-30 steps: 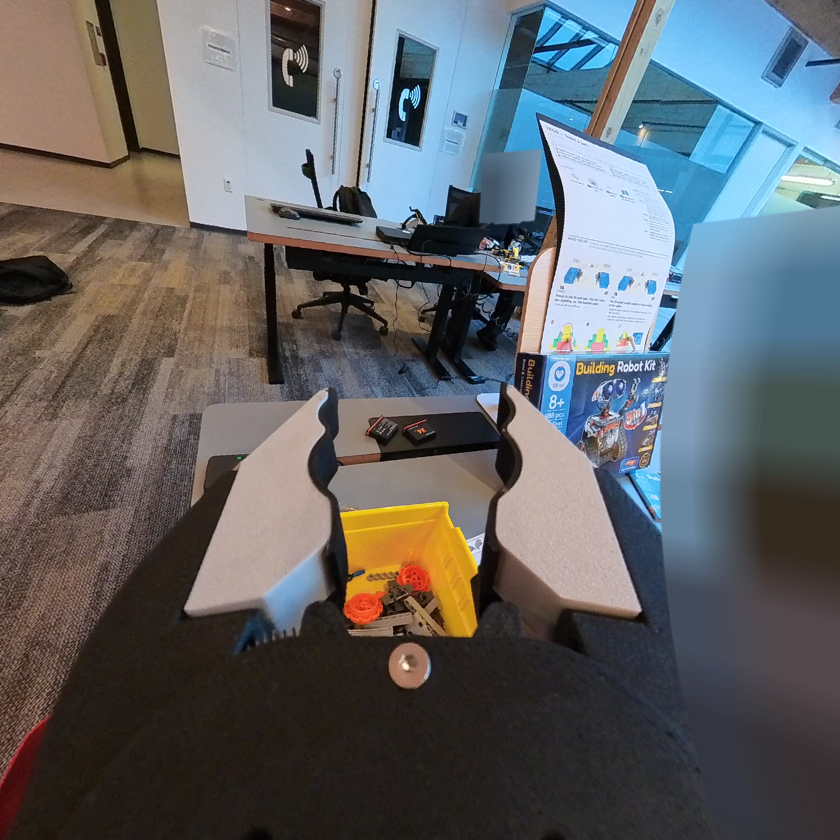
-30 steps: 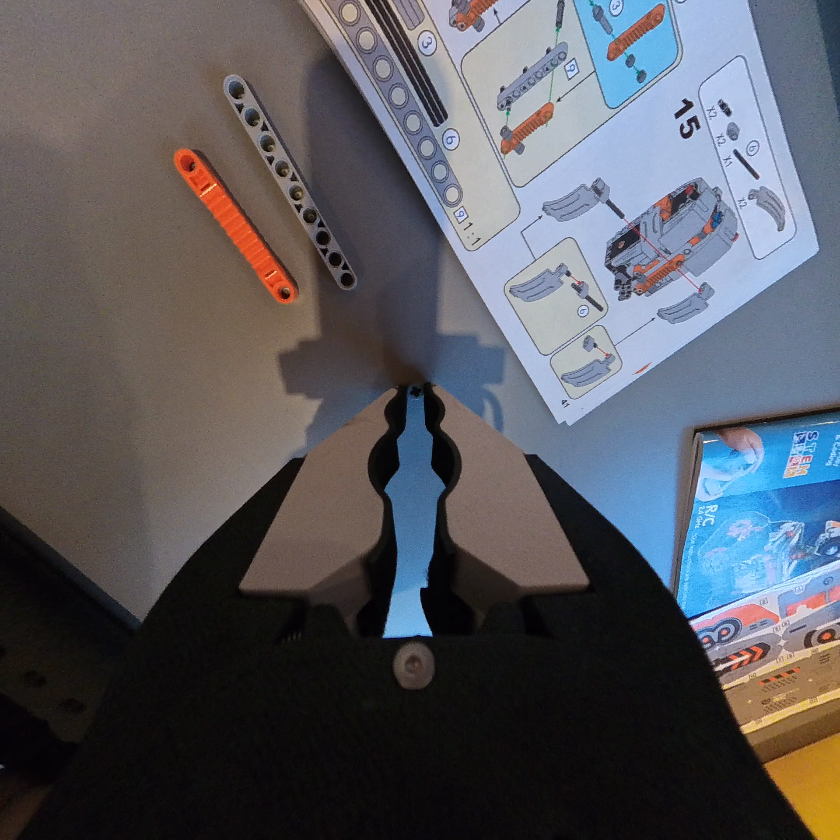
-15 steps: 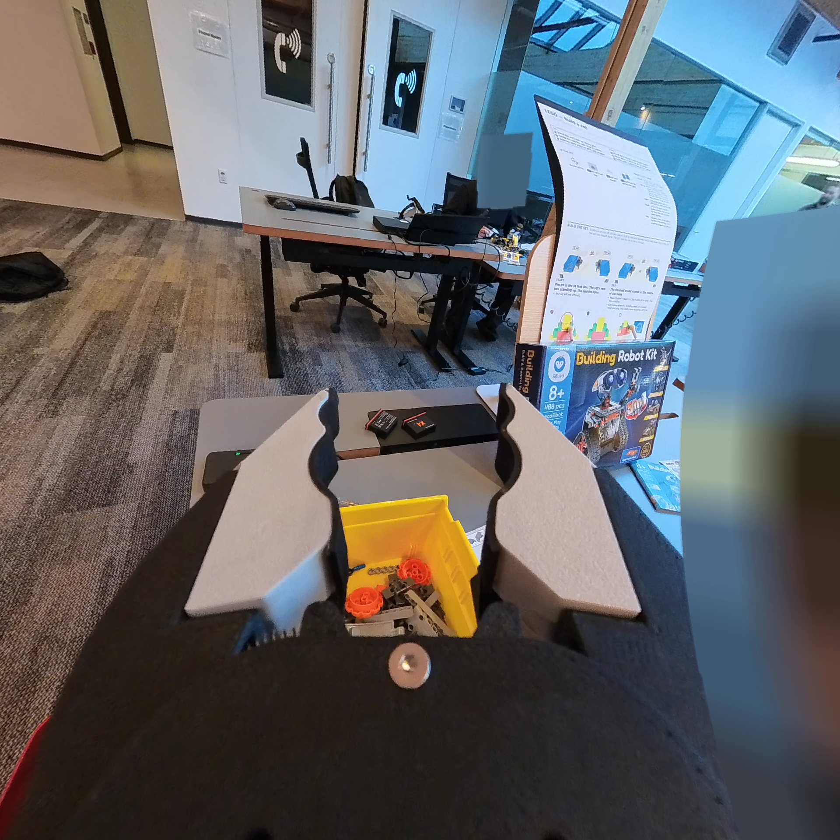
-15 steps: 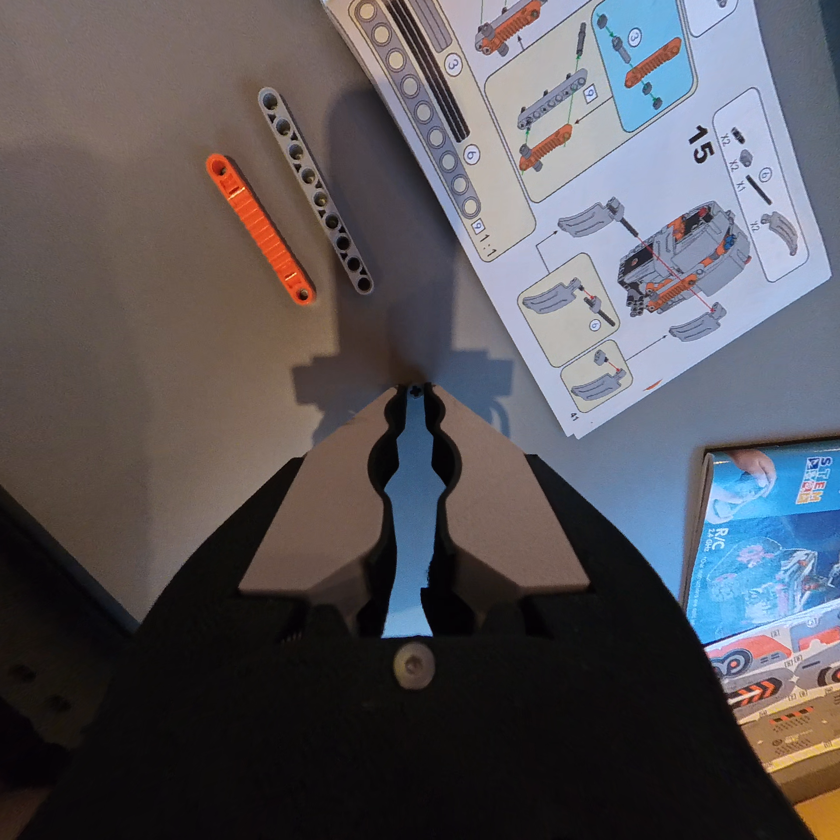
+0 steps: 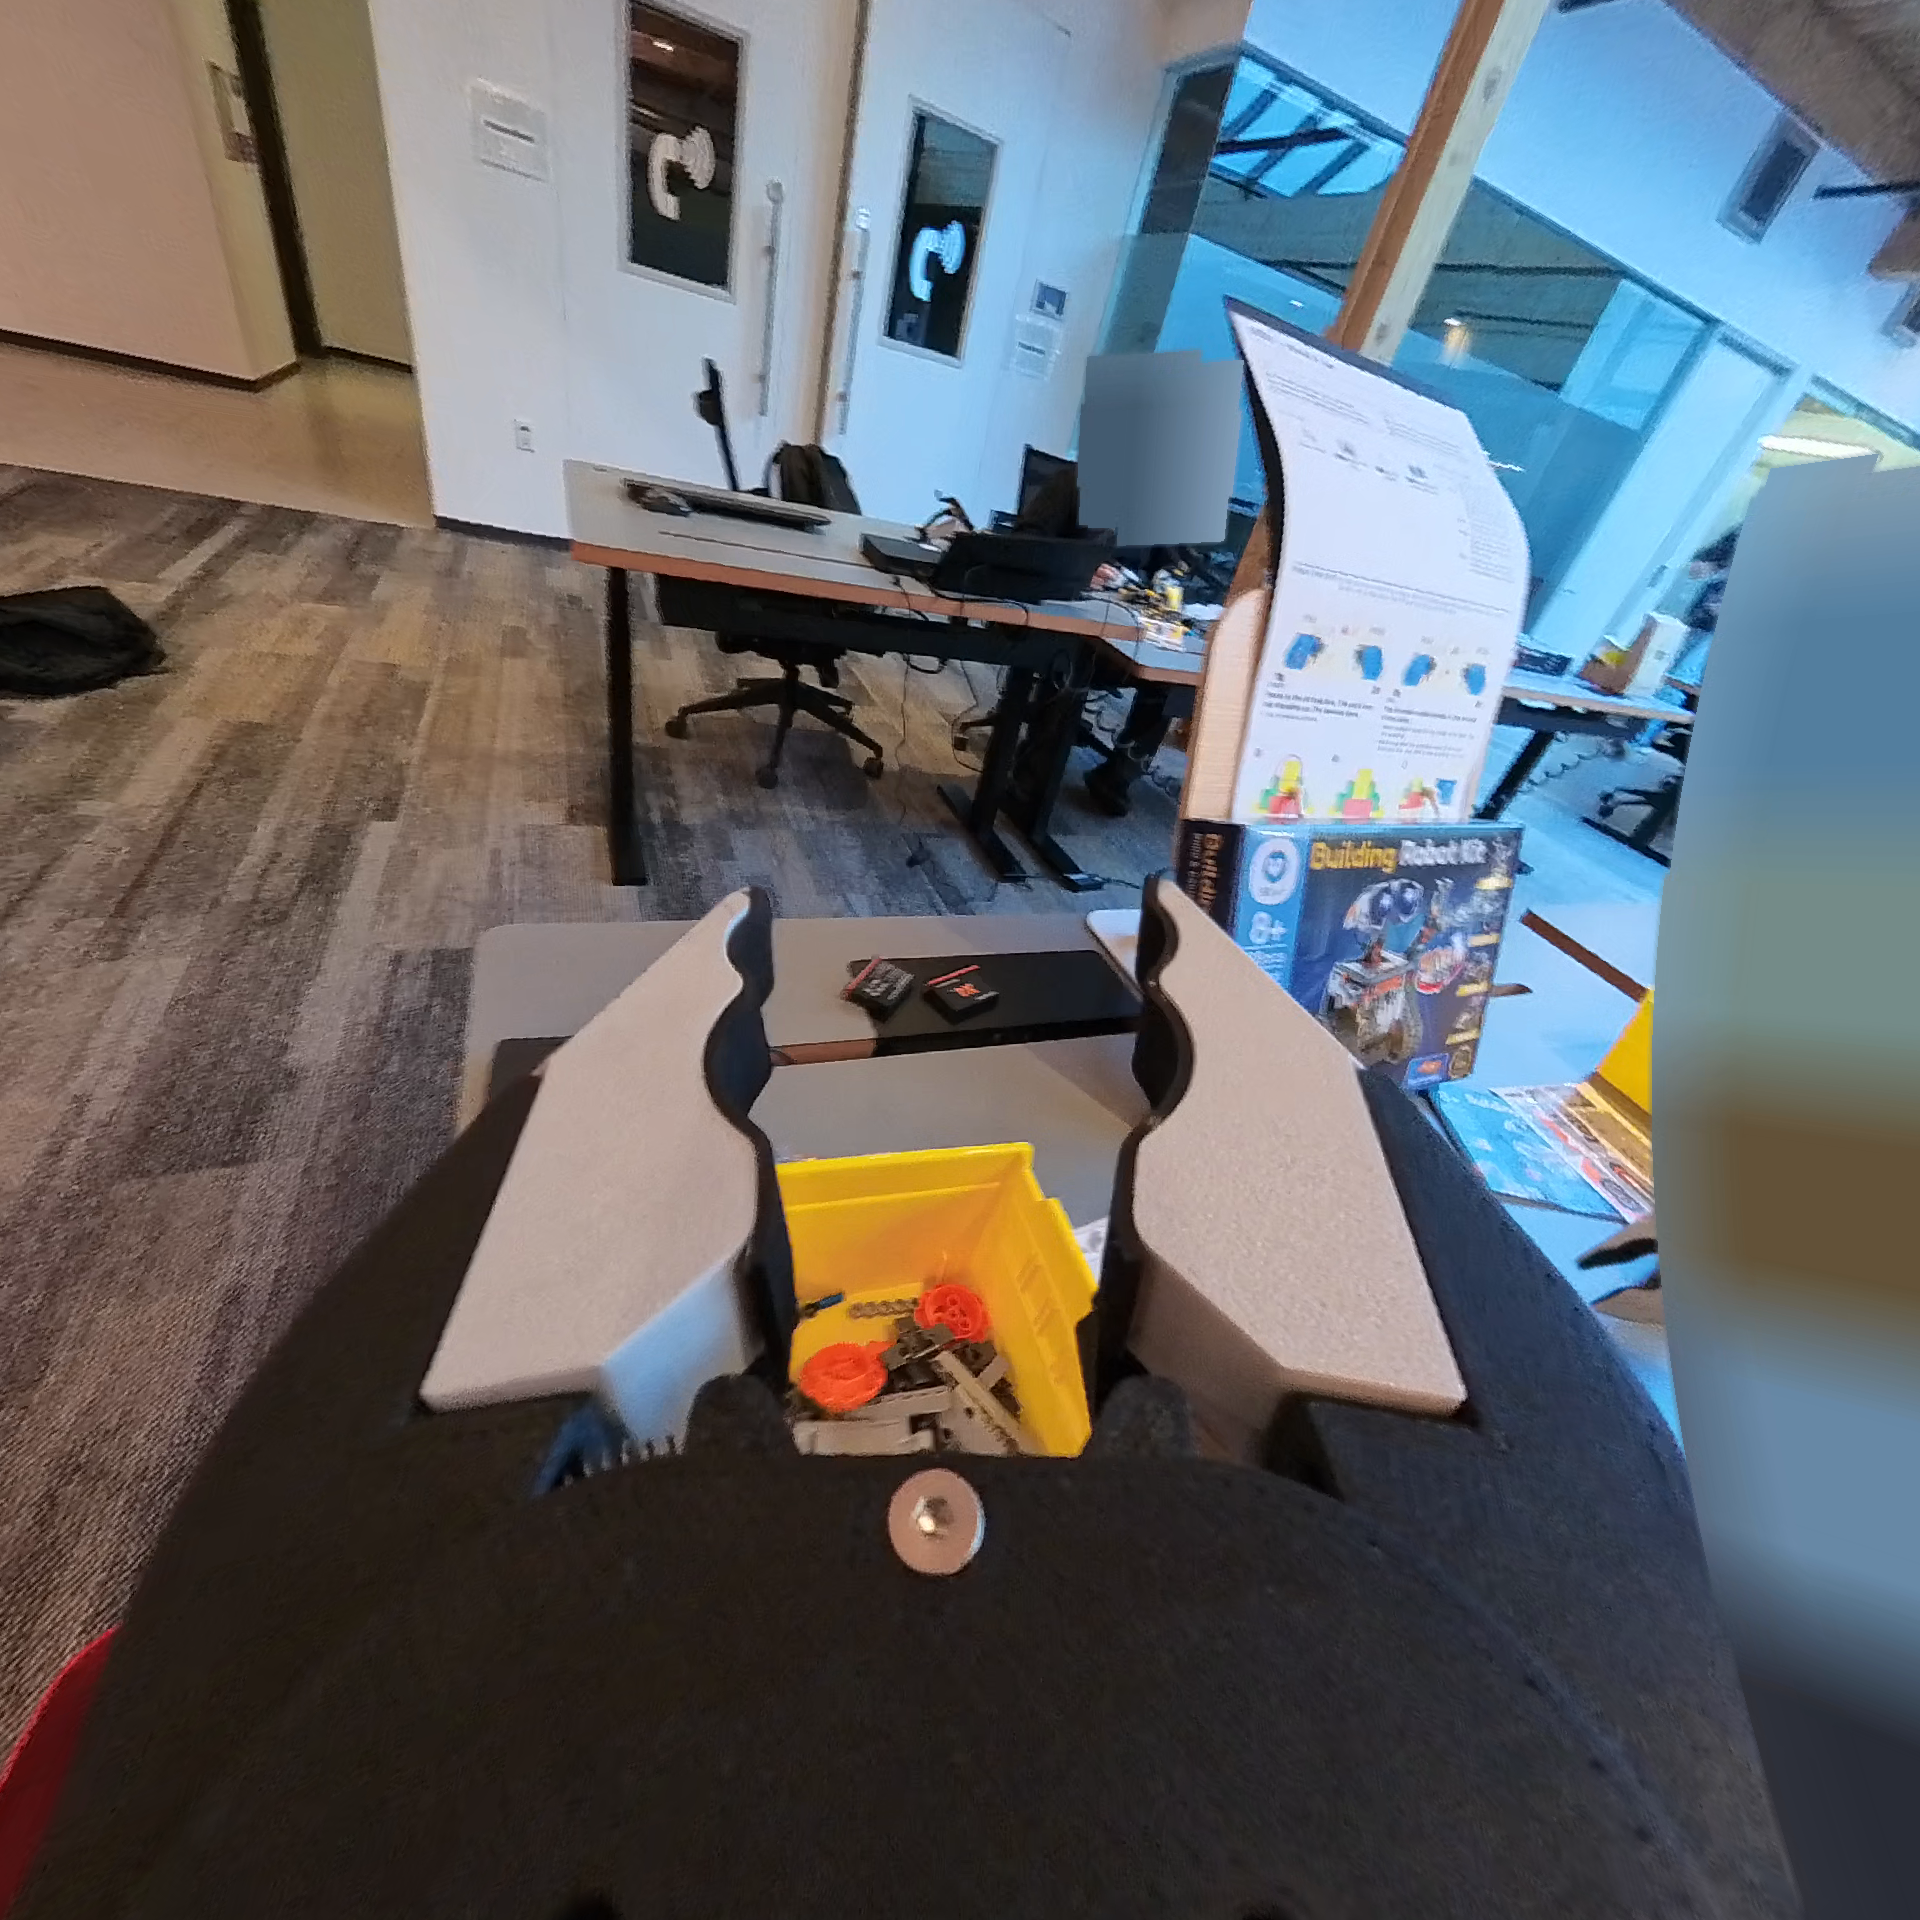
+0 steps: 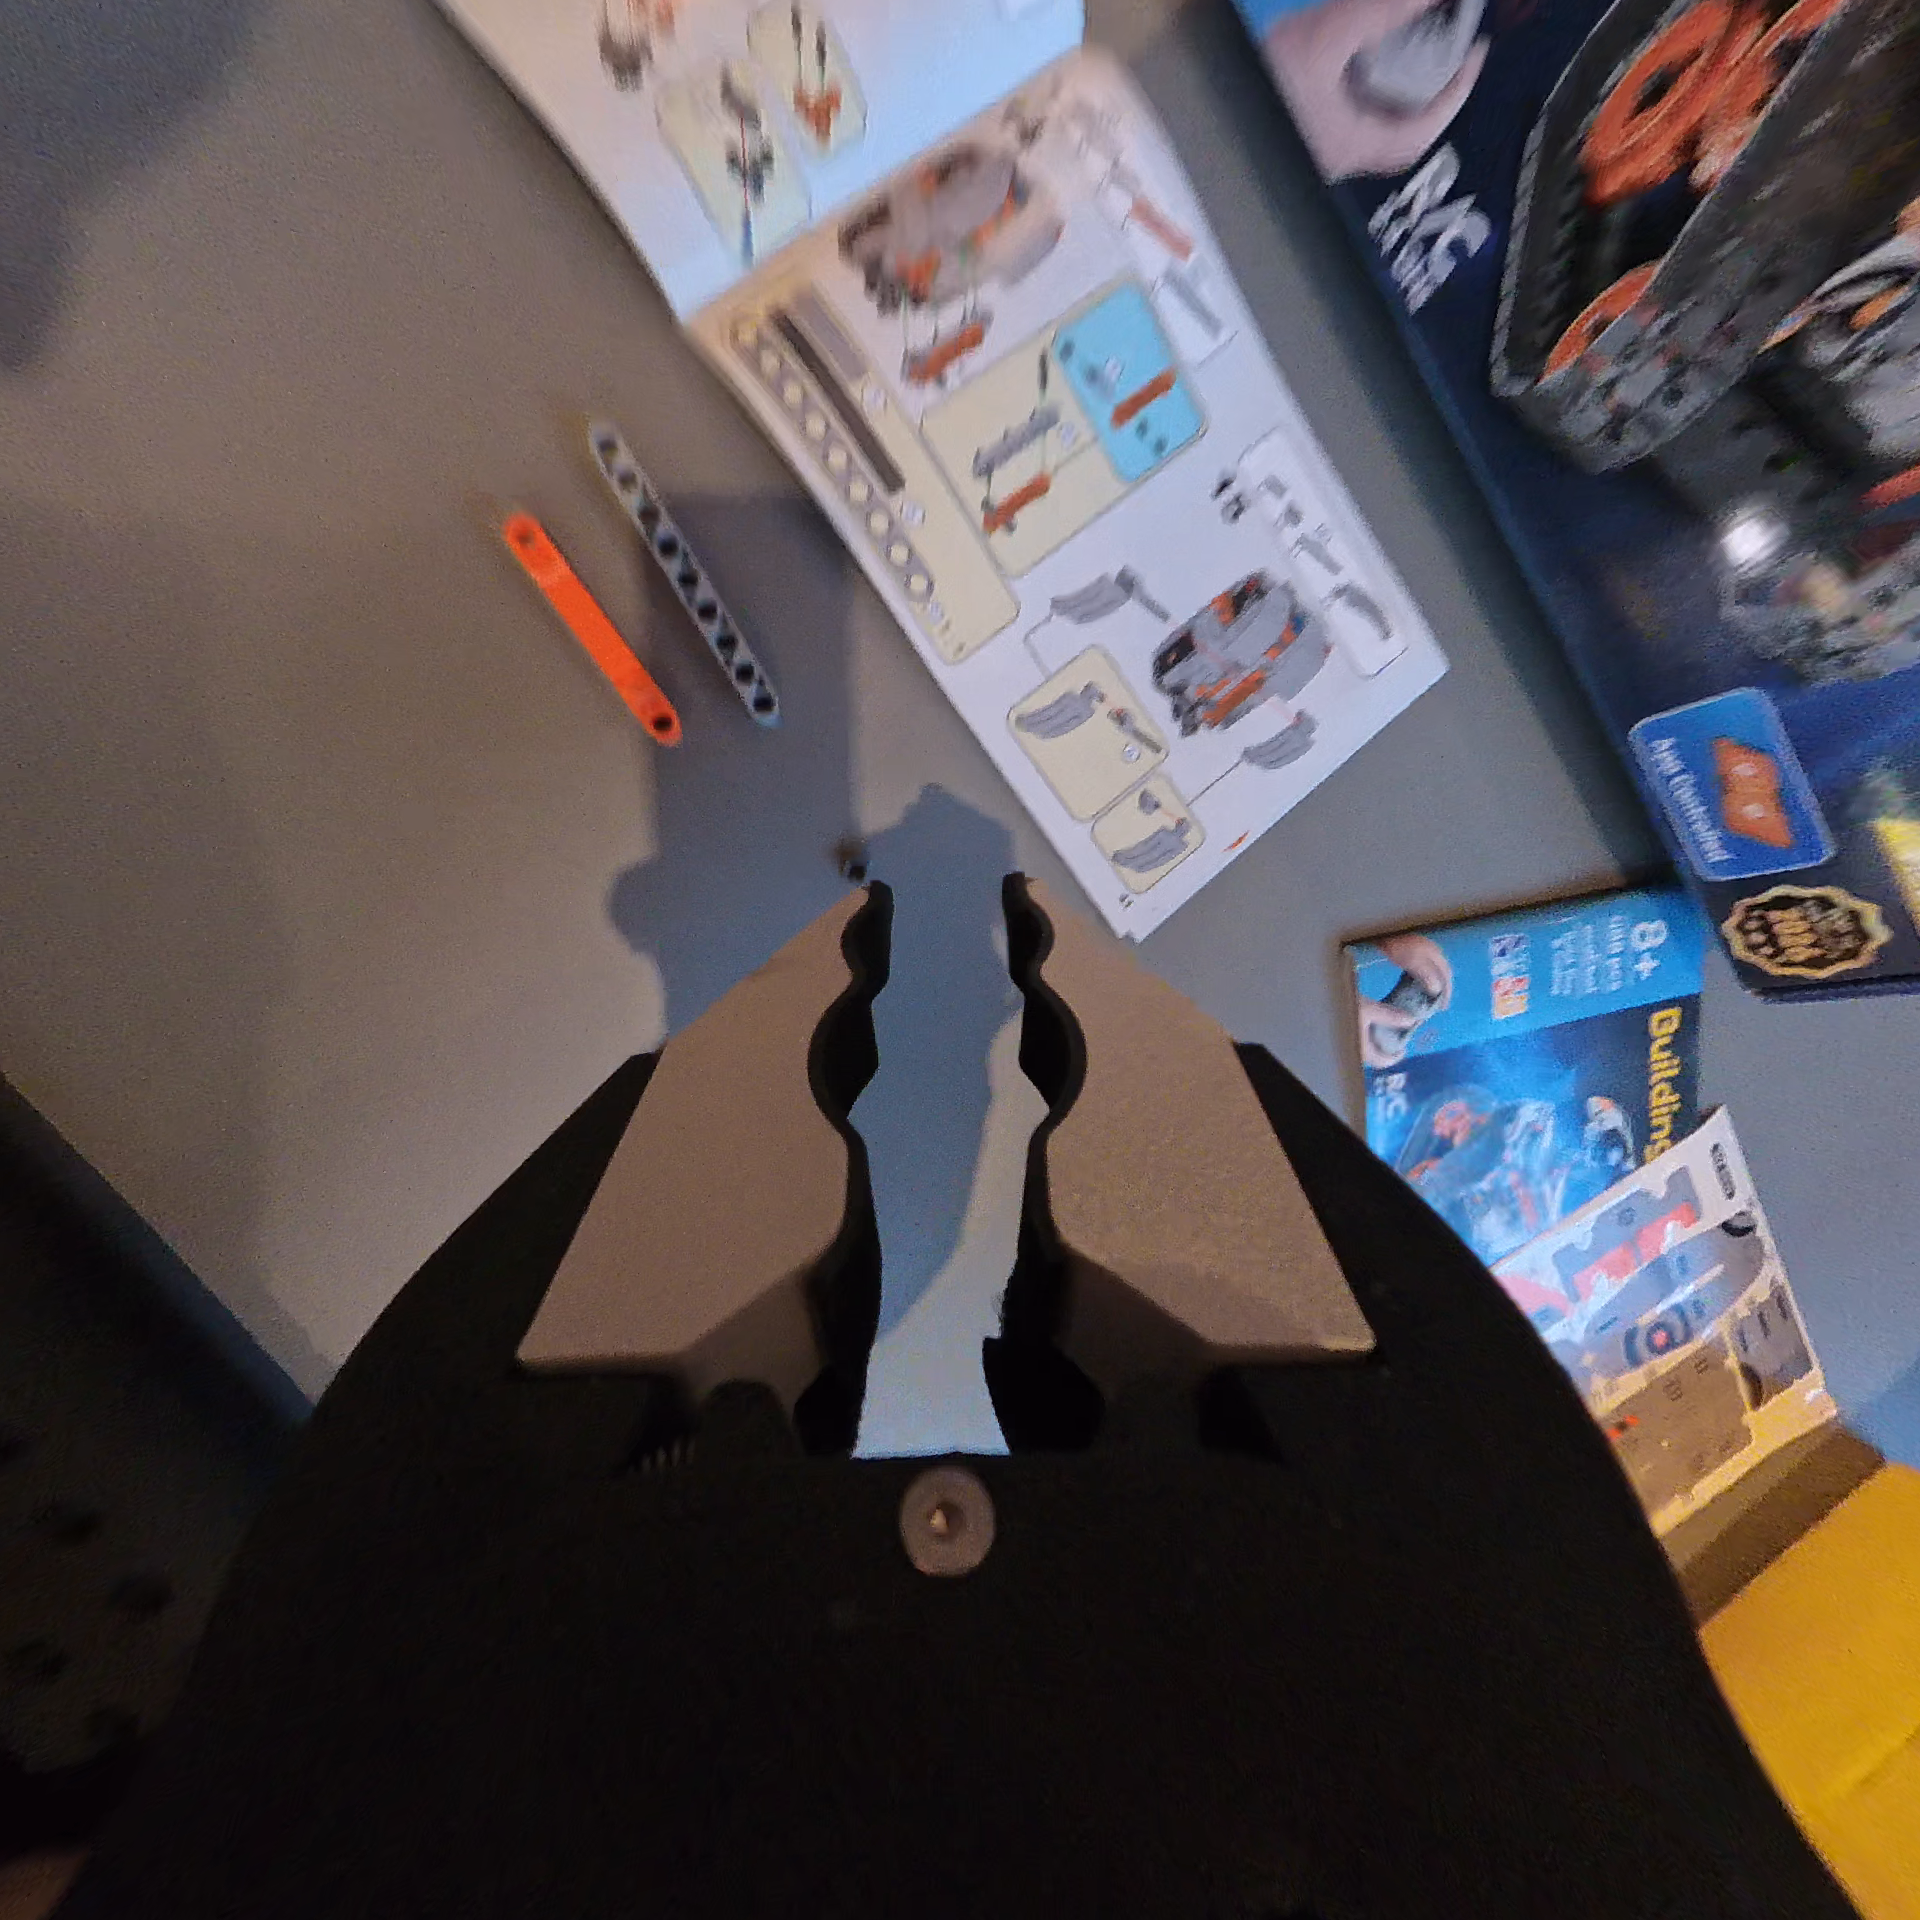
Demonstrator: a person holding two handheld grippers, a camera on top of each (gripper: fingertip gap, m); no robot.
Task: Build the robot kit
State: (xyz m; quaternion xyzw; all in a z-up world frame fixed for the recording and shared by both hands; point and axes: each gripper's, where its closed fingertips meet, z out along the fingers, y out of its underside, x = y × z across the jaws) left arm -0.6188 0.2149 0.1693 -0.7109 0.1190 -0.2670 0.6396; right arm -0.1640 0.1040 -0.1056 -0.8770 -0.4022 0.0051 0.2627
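Orange wheels (image 5: pixel 844 1374) and grey parts are held in a yellow bin (image 5: pixel 1023 1247) beneath the spread, empty left tool (image 5: pixel 954 914); the right tool (image 6: pixel 943 883) is parted above the desk (image 6: pixel 312 727).

Right tool (image 6: pixel 943 883) held parted and empty above the grey table (image 6: pixel 312 831).
A tiny dark piece (image 6: pixel 854 860) is seen just beyond its left fingertip; an orange beam (image 6: pixel 590 630) and grey holed beam (image 6: pixel 684 572) lie side by side, beside an instruction sheet (image 6: pixel 1091 540).

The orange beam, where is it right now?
In the right wrist view, the orange beam lies flat on the grey table, ahead-left of the open tongs, just left of the grey holed beam.
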